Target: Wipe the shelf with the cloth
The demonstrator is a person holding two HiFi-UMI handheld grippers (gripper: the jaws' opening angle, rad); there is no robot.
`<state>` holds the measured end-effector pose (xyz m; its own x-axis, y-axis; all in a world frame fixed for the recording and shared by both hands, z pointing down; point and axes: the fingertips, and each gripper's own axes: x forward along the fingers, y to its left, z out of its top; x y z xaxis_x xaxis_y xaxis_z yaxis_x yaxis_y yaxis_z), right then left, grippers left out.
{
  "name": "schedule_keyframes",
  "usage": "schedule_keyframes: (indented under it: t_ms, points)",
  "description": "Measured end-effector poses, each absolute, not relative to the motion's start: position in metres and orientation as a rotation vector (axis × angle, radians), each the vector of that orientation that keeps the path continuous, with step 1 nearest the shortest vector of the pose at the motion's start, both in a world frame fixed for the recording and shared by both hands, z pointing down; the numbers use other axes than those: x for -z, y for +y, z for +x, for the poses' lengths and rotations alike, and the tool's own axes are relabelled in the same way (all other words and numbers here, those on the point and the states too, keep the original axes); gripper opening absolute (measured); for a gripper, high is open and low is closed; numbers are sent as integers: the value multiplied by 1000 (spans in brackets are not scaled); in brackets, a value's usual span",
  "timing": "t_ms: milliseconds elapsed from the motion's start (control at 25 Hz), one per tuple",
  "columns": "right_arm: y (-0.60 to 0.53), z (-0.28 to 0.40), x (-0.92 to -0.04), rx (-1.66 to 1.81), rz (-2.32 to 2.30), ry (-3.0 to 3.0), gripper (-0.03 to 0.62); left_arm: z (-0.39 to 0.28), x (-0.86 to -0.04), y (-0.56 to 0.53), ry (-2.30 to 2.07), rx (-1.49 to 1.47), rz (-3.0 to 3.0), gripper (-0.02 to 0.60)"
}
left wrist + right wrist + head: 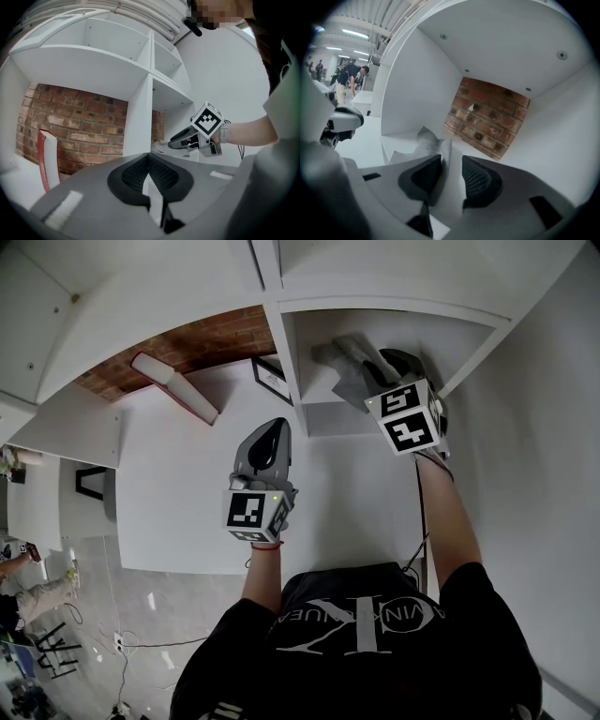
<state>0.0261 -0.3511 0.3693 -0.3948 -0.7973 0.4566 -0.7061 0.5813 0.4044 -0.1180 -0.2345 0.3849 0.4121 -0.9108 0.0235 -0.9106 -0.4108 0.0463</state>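
Lying on shelf (396, 140), cloth (424, 140) between parted right fingers (480, 180), unpinched, left fingers (136, 173) closed, empty.

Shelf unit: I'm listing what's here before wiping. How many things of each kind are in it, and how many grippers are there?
Cloth: 1
Red-edged board: 1
Black frame: 1
Grippers: 2, the left gripper and the right gripper
Total: 5
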Motion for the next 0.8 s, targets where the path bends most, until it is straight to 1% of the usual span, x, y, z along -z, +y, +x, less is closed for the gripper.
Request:
schedule_keyframes:
  t_ms: [120,160,280,320,400,440,640,800]
  points:
    - [-340,21,-357,210,1162,-2294,105,-118,-385,-235,-1683,9,2592,9]
    - [-336,17,-357,229,1113,-2301,94,-119,-385,-236,-1684,10,2591,9]
    - [-338,11,-375,326,1001,-2160,78,-119,-386,-239,-1688,9,2582,9]
    - [-340,11,-381,343,988,-2111,68,-119,-387,-239,-1686,9,2580,9]
    - [-343,10,-387,330,971,-2071,23,-118,-388,-239,-1681,9,2582,9]
    - [-344,7,-388,313,958,-2072,18,-119,-388,-239,-1683,10,2581,9]
    - [-333,-24,-388,245,865,-2184,15,-127,-389,-238,-1703,16,2568,9]
    - [-318,-50,-386,267,798,-2224,14,-134,-390,-234,-1721,13,2546,9]
